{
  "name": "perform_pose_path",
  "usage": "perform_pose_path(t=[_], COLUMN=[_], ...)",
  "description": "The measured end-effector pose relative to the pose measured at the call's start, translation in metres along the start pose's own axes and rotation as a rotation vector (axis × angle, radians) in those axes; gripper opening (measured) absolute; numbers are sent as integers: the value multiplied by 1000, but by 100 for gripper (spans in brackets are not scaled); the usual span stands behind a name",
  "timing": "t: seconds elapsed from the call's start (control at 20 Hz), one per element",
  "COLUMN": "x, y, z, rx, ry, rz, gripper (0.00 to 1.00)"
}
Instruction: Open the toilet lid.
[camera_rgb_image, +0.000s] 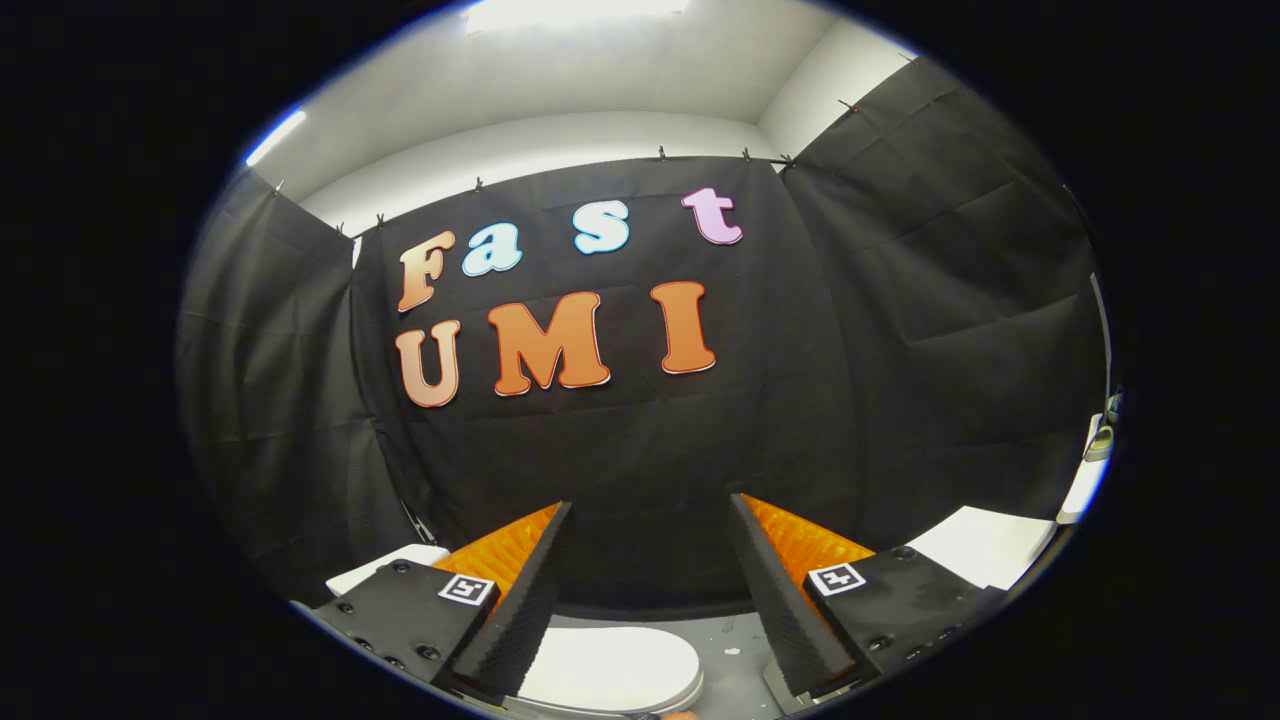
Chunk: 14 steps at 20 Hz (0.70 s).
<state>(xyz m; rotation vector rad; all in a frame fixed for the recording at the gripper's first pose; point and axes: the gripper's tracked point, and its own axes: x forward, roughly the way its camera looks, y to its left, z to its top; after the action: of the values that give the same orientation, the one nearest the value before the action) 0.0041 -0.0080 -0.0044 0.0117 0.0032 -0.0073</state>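
The gripper (650, 520) has its jaws spread wide, and nothing is between them; through the gap I see the black cloth wall (900, 330) of the booth. The white, smooth, oval toilet lid (610, 665) lies closed and flat, low between the two fingers and a little toward the left one, at about 6 o'clock from the middle of the jaws. It is below the fingertips and apart from them, so no contact is made. Its long axis seems to run from left to right across the line of the fingers, though the fisheye bends the shape and I cannot tell this for sure. The rounded edge of the lid points toward 3 o'clock, over a grey floor (735, 655). A white flat object (985, 545) stands at 4 o'clock beyond the right finger, and another white piece (385, 565) at 8 o'clock beside the left finger; I cannot tell what they are. In my judgement the opening is not yet begun, and the jaws must first go down toward 6 o'clock to reach the lid's edge.
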Motion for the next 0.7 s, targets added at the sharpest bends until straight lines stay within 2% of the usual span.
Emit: perform_pose_path(t=[0.35,0.7], x=[3,8], y=[-9,-27], z=[-28,-84], rx=[16,71], ry=[35,104], rz=[-8,-22], gripper=[98,98])
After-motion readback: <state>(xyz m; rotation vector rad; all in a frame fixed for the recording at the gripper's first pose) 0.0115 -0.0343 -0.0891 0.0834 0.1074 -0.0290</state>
